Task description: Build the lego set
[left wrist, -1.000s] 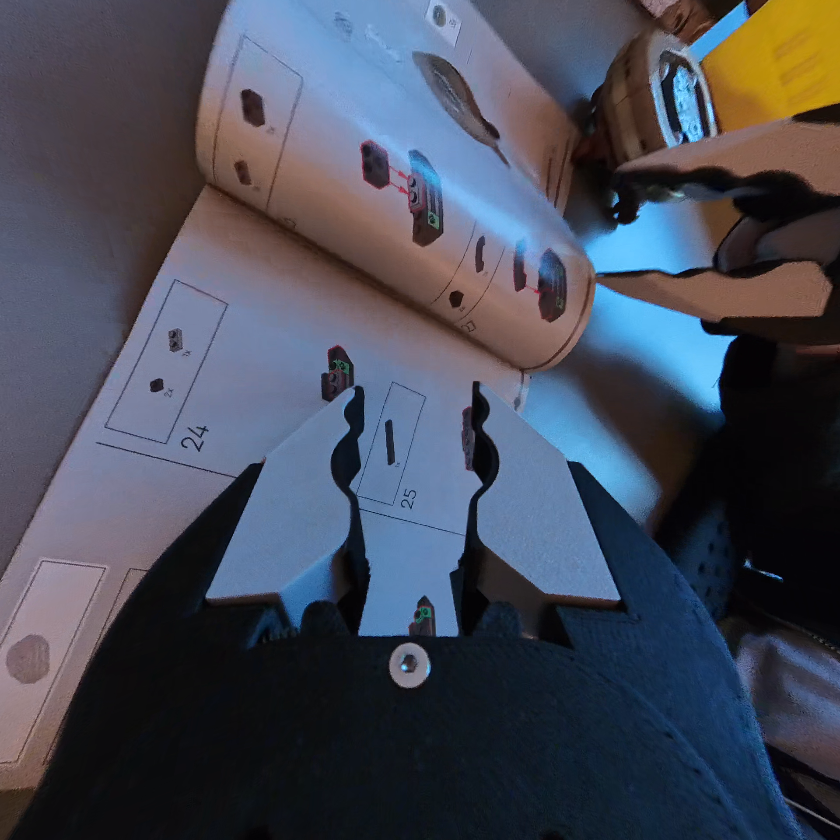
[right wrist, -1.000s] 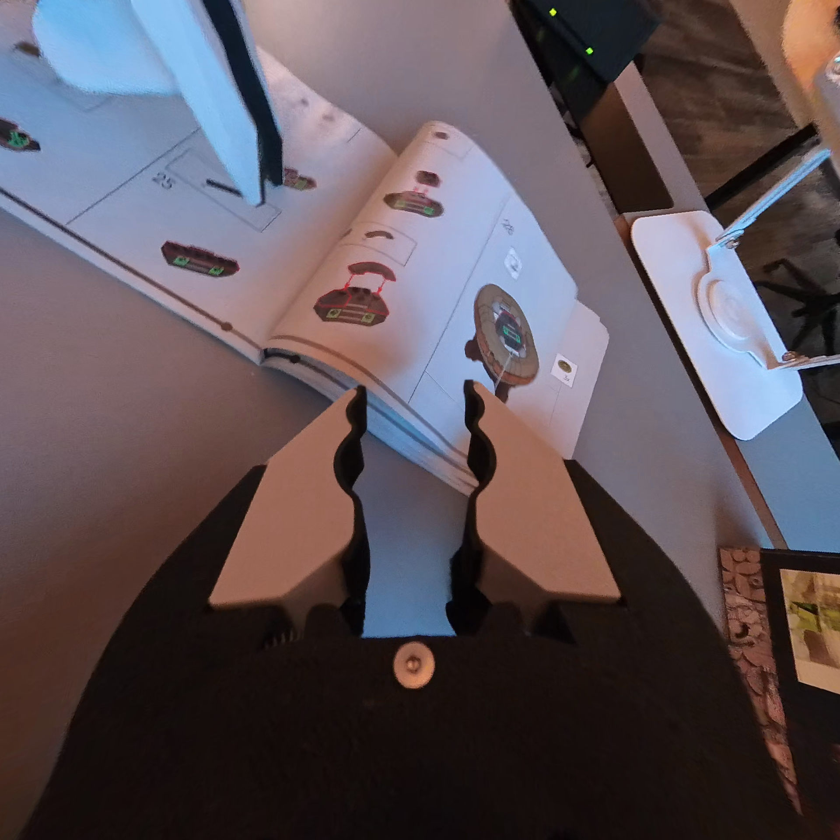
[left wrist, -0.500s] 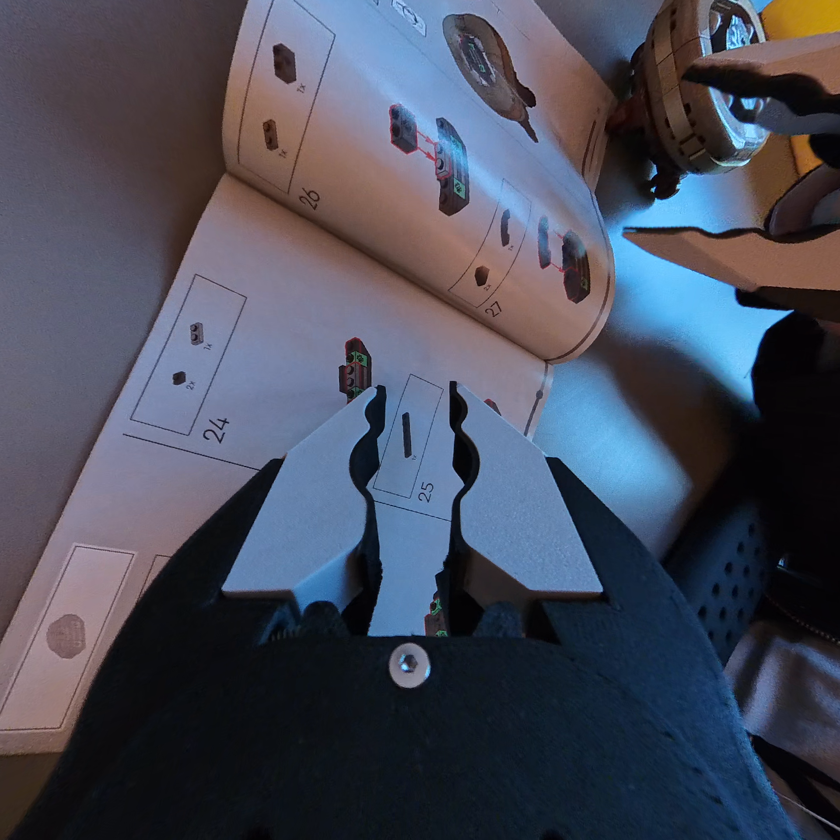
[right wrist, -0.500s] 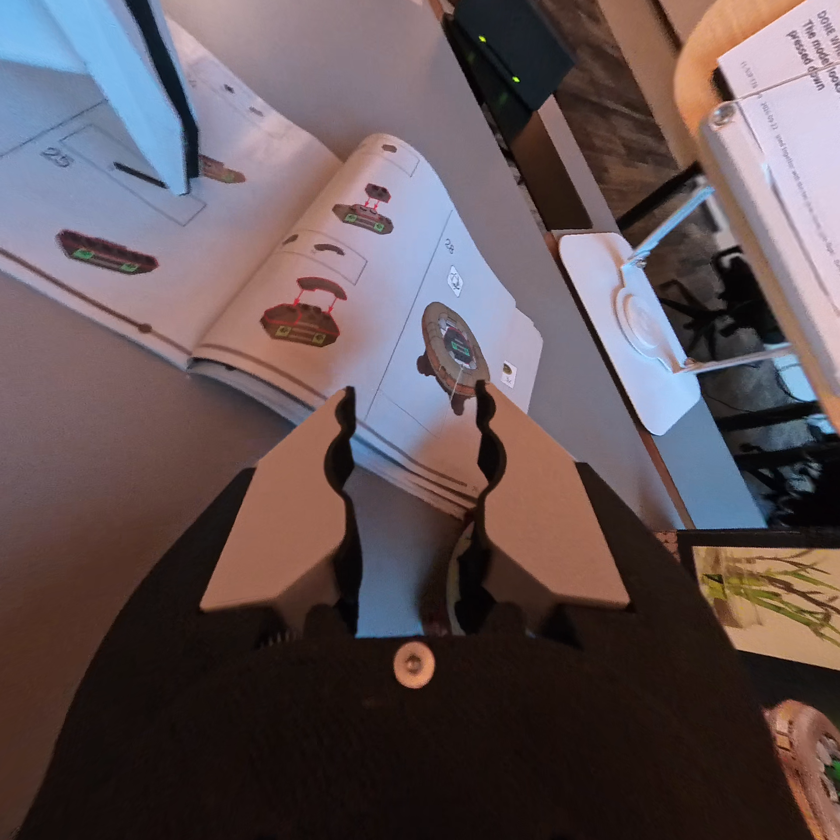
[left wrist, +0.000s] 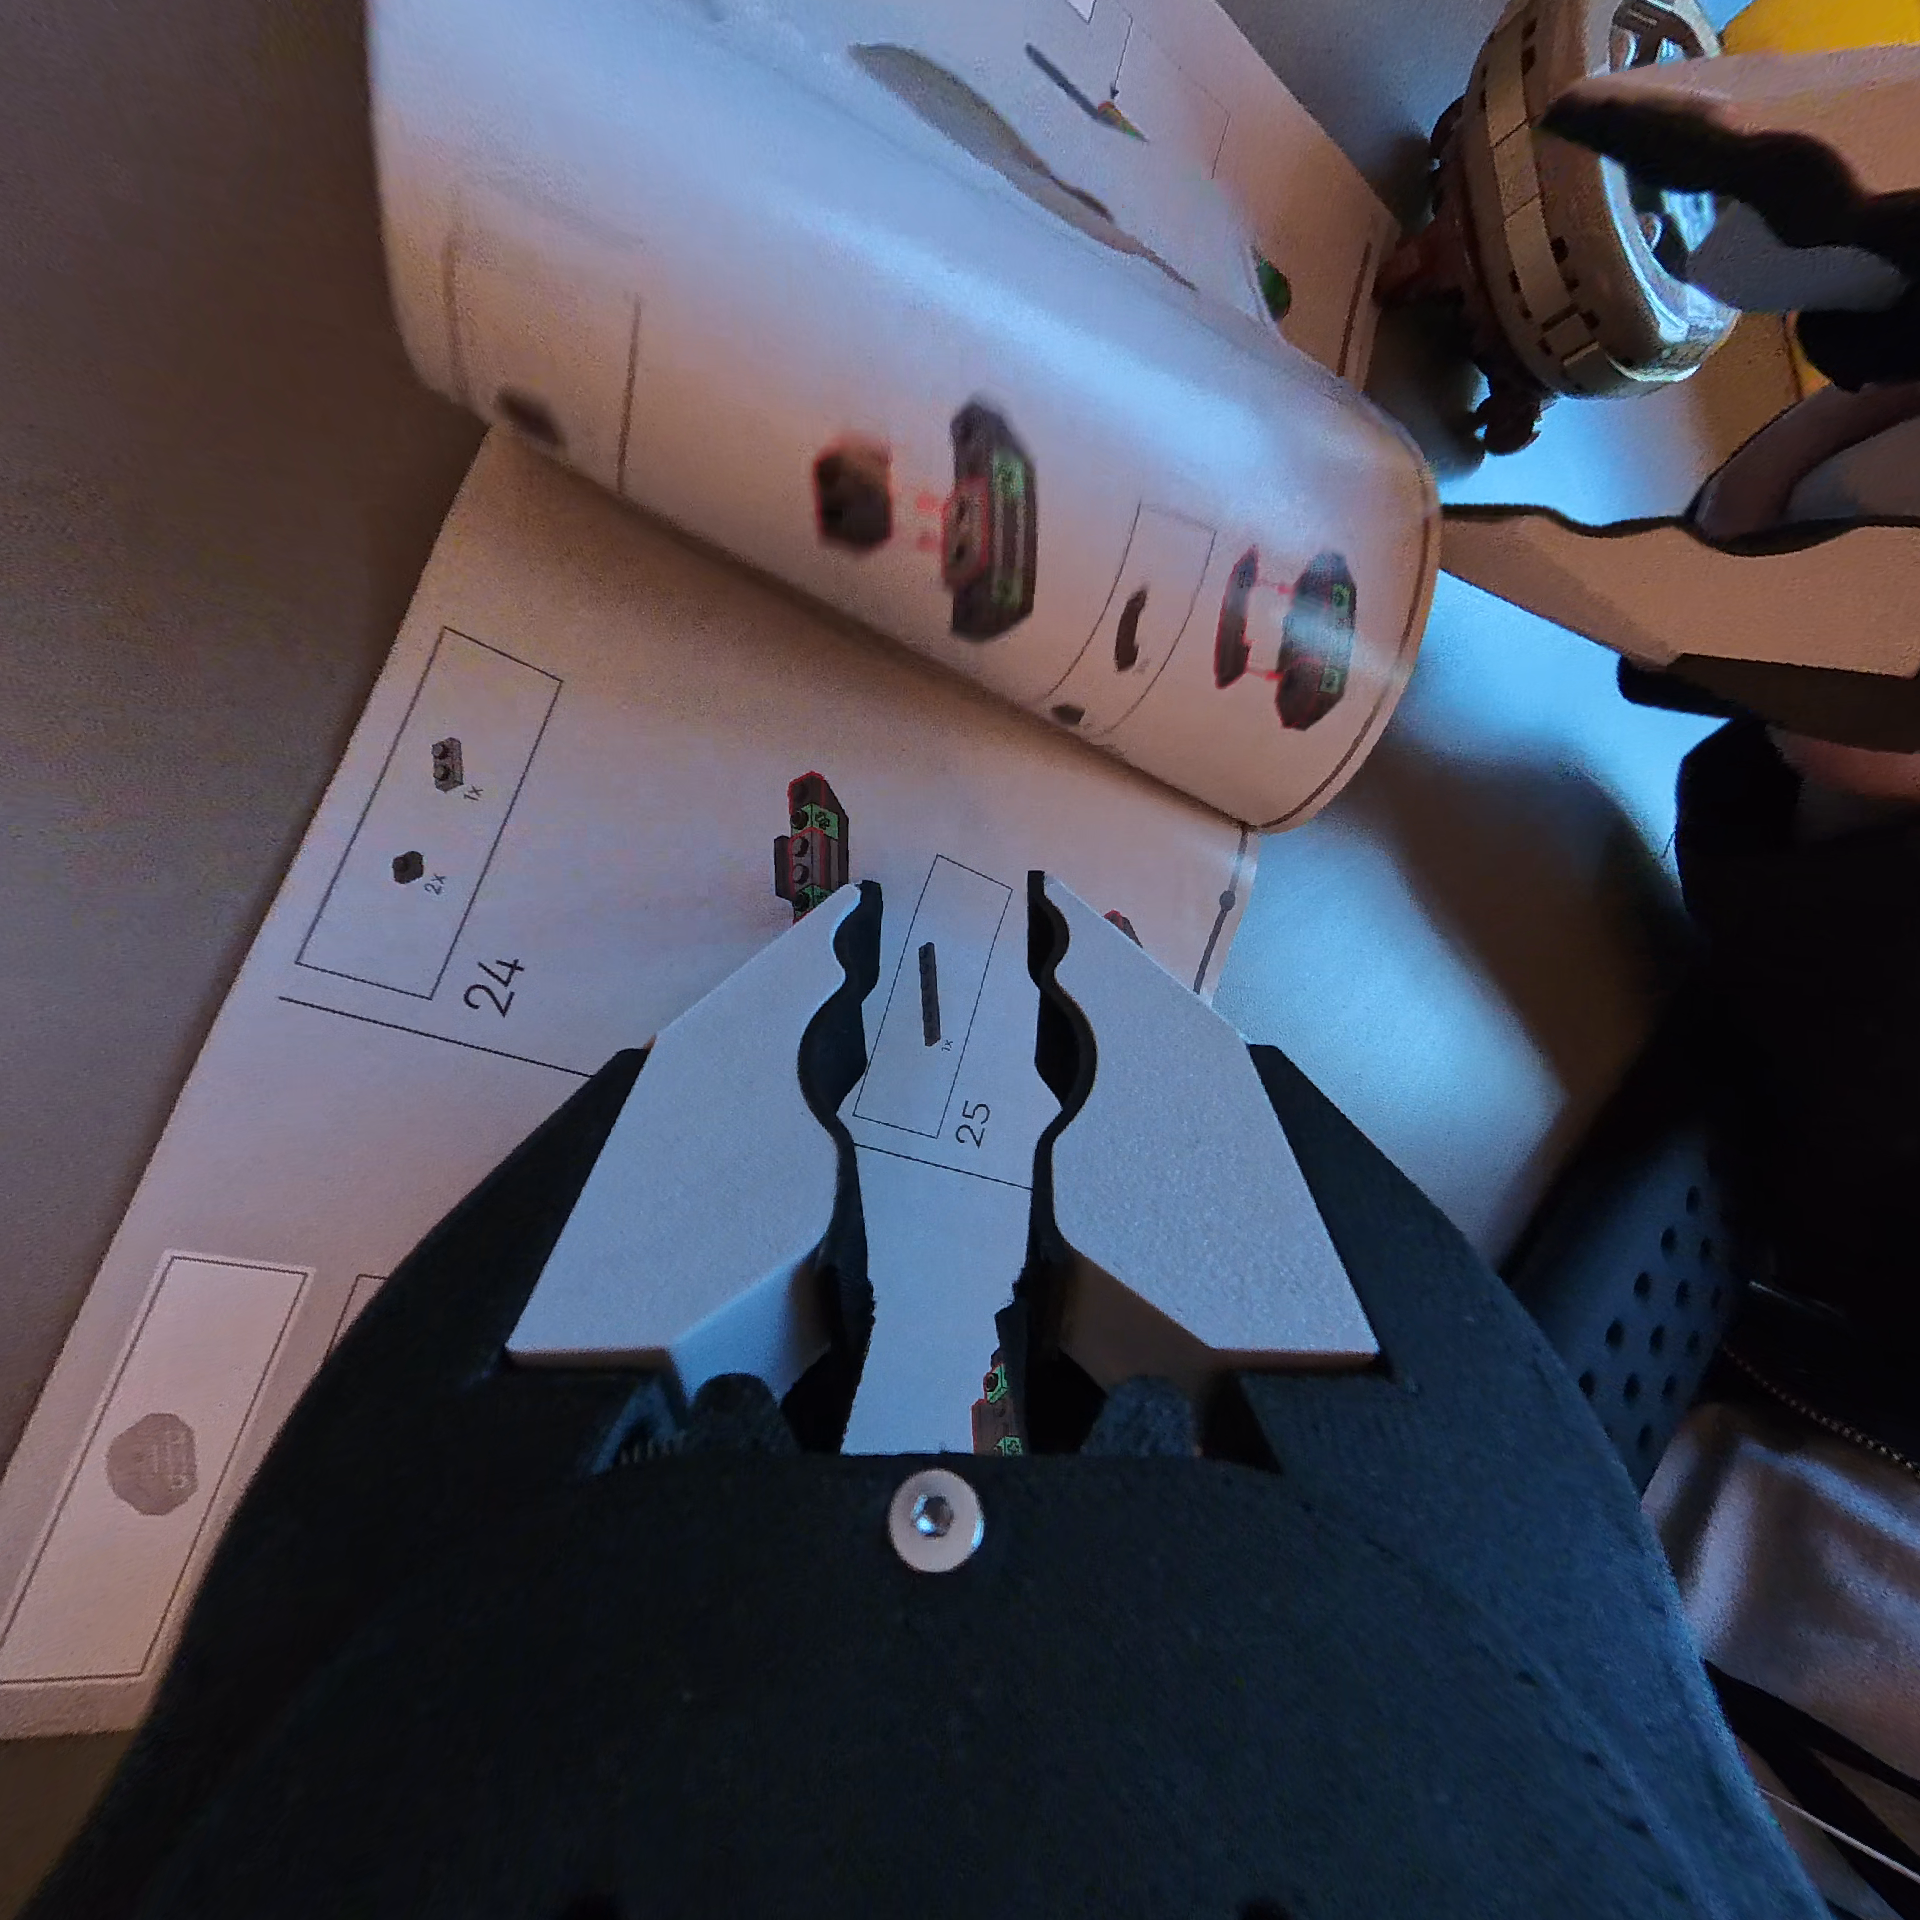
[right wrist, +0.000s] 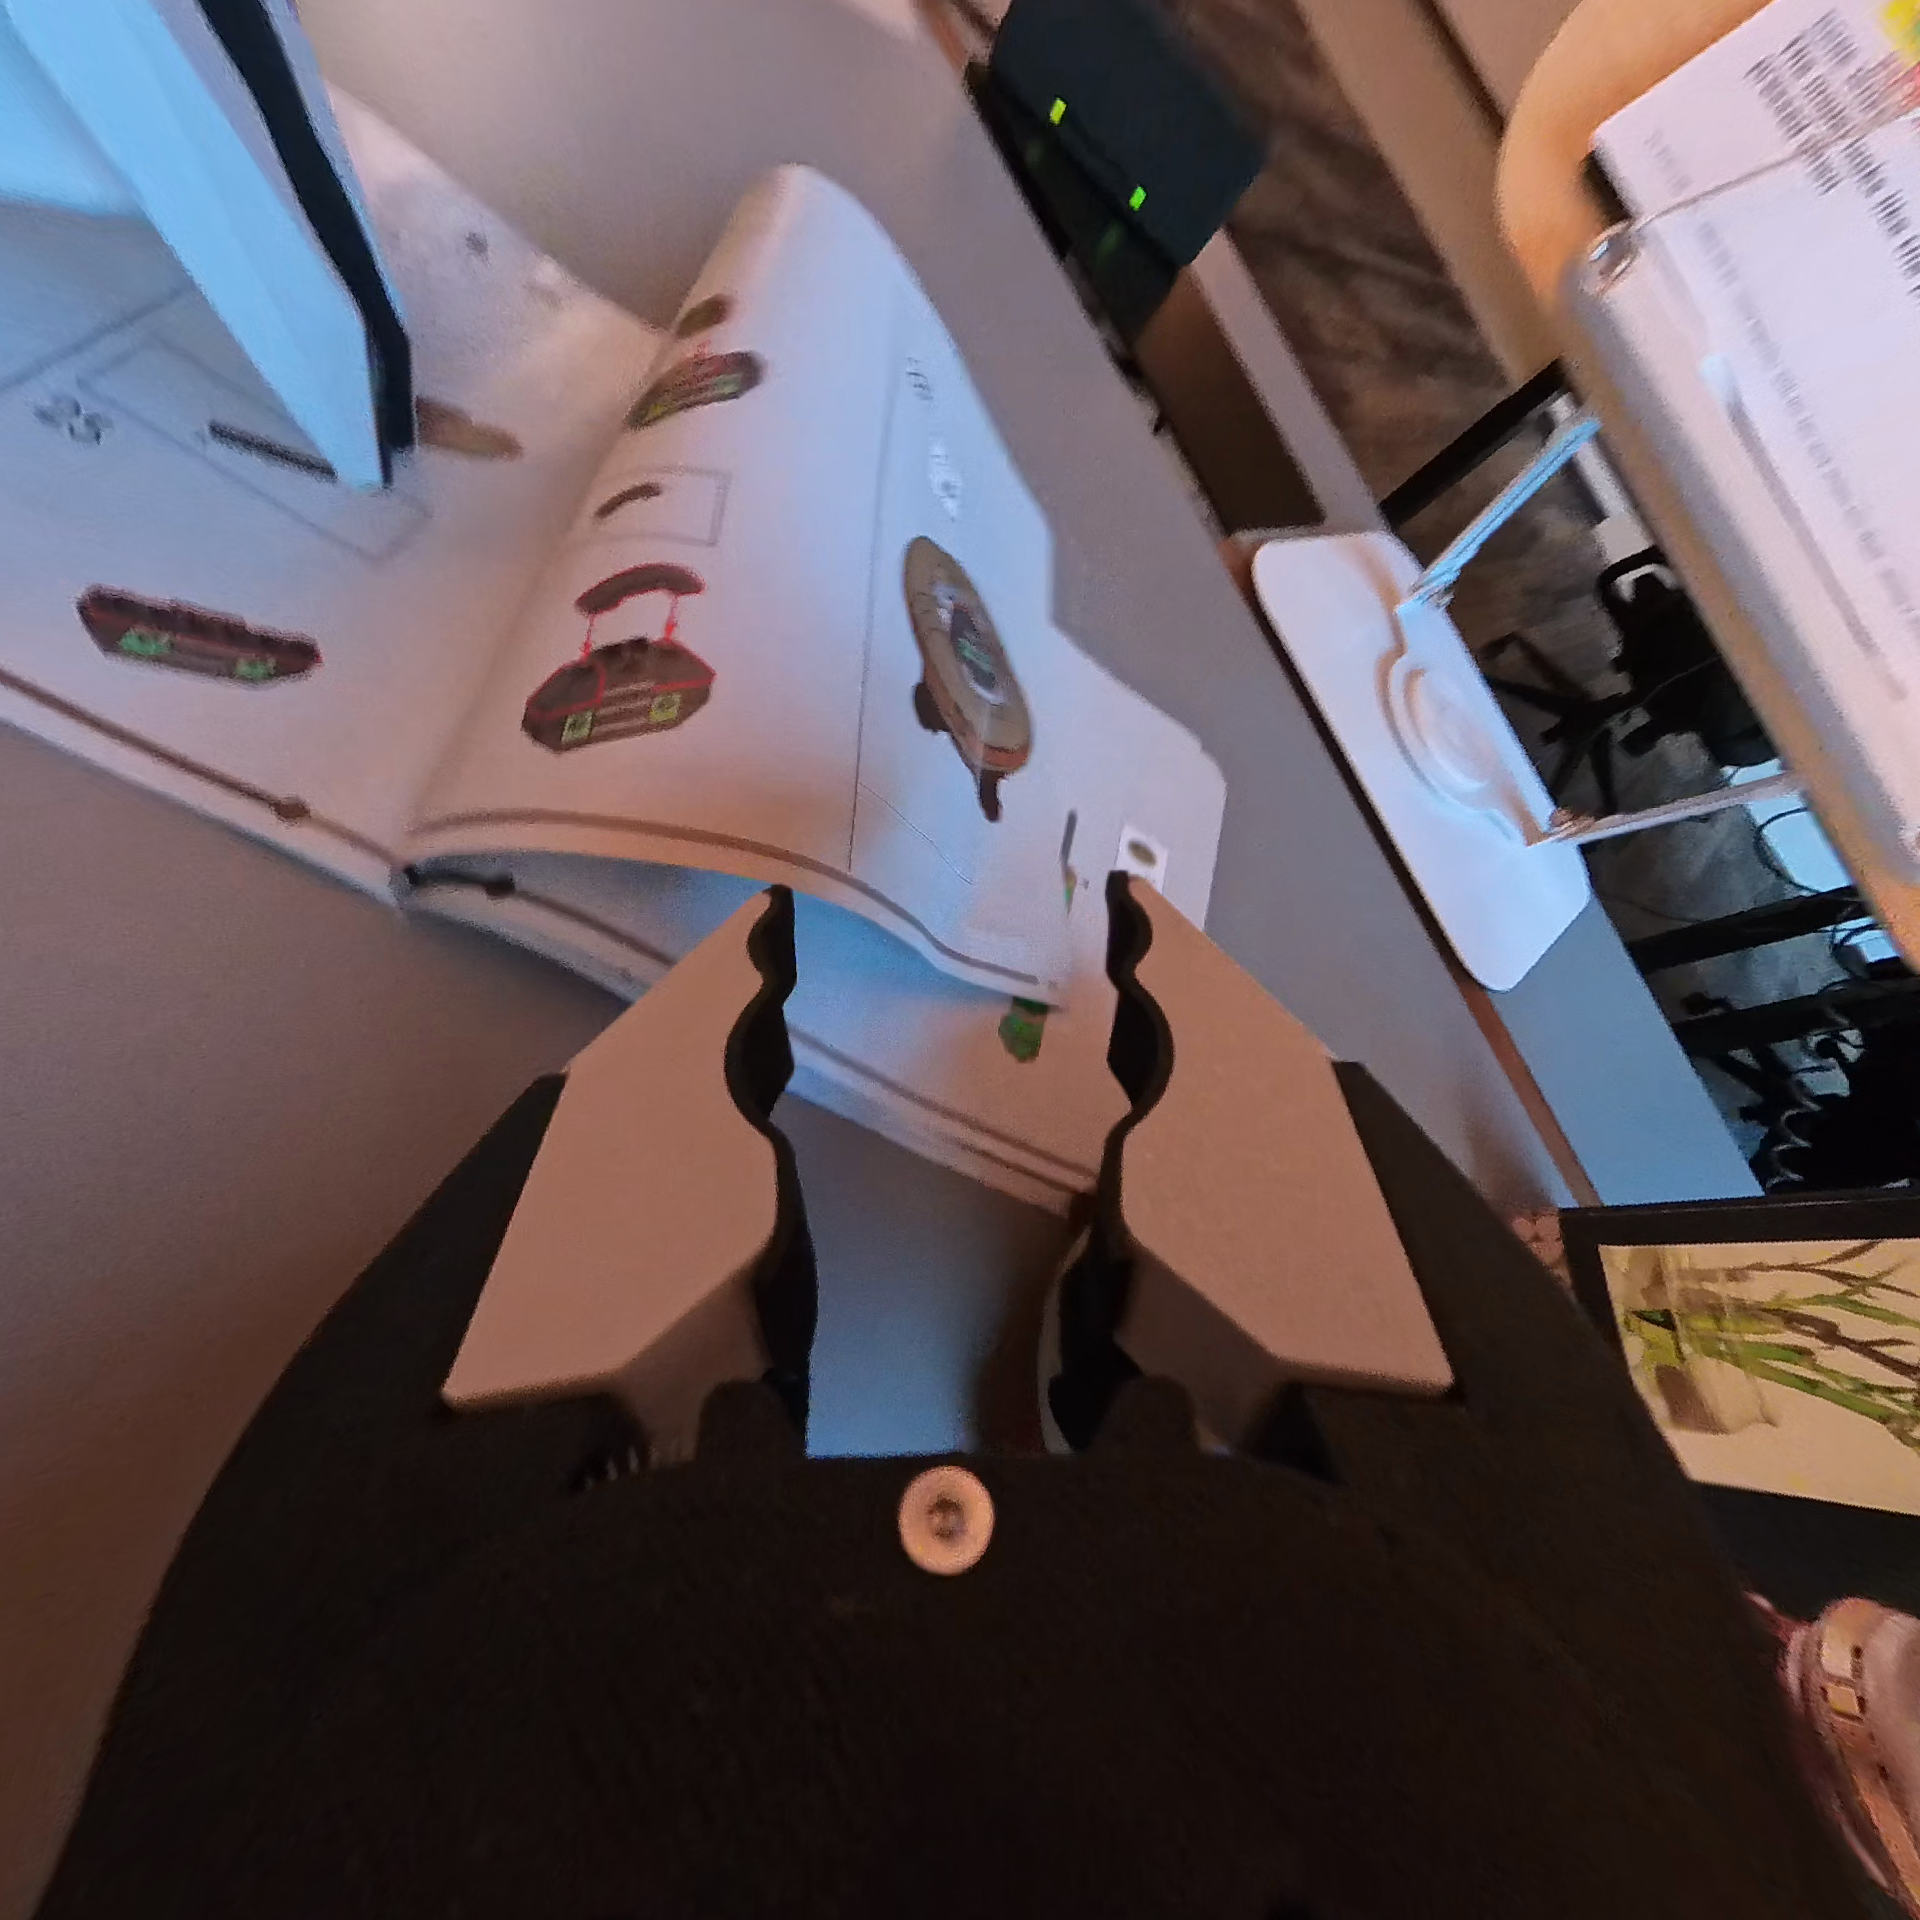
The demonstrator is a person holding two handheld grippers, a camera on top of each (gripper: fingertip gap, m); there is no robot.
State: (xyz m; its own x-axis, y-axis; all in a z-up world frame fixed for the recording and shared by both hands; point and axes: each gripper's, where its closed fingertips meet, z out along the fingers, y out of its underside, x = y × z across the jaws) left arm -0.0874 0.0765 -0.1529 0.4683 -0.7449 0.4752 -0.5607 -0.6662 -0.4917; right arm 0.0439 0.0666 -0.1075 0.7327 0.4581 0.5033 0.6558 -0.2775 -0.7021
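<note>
An open instruction booklet (left wrist: 644, 935) lies on the grey table (left wrist: 156, 416). Its right-hand page (left wrist: 935, 343) stands curled up off the stack. My left gripper (left wrist: 951, 883) is over the flat left page, its jaws a little apart and empty. My right gripper (right wrist: 948, 891) is open and empty at the booklet's near edge, with the lifted page's edge (right wrist: 831, 883) just beyond its fingertips. The right gripper also shows in the left wrist view (left wrist: 1501, 317), over a round tan lego model (left wrist: 1538, 239). That model shows in the right wrist view (right wrist: 1860, 1745) at the bottom right corner.
A white flat stand base (right wrist: 1423, 748) sits at the table's far edge. A black box with green lights (right wrist: 1122, 135) is behind it. A black-framed plant picture (right wrist: 1766, 1340) lies to the right. A yellow box (left wrist: 1829, 31) is behind the model.
The booklet's right page has lifted and curled up toward the spine. My right gripper has opened wider and moved in at the page's edge. My left gripper's jaws have narrowed.
</note>
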